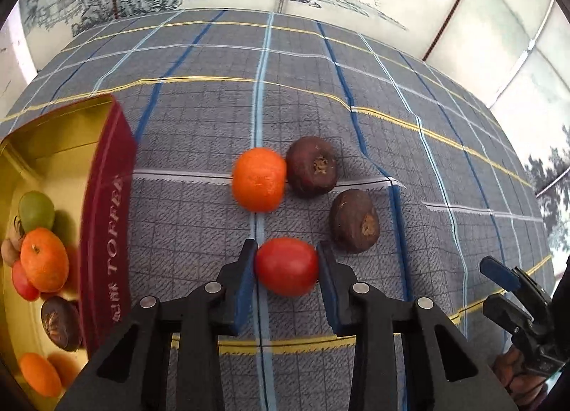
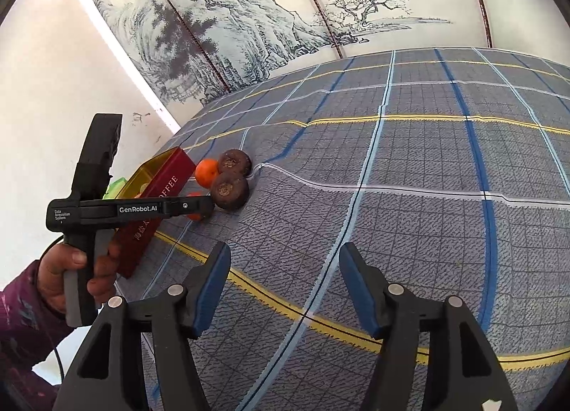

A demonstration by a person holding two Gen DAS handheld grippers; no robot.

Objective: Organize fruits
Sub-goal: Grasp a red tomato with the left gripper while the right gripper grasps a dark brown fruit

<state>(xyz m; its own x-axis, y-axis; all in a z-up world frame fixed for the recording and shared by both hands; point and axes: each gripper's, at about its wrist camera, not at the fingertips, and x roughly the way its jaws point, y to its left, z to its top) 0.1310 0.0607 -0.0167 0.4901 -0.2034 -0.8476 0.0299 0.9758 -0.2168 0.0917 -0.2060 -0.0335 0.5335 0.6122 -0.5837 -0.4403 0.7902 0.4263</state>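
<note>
Plaid cloth (image 1: 199, 218): left gripper (image 1: 286, 265) clamps red fruit (image 1: 286, 266) right of tin (image 1: 103, 218); lift straight, clearing orange (image 1: 259, 179). Right gripper (image 2: 283, 286) jaws apart, empty.

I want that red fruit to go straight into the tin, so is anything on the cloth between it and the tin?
Nothing visible does. The red fruit sits in the left gripper, and bare cloth runs from there to the tin. The orange and both brown fruits lie farther back, off that path.
</note>
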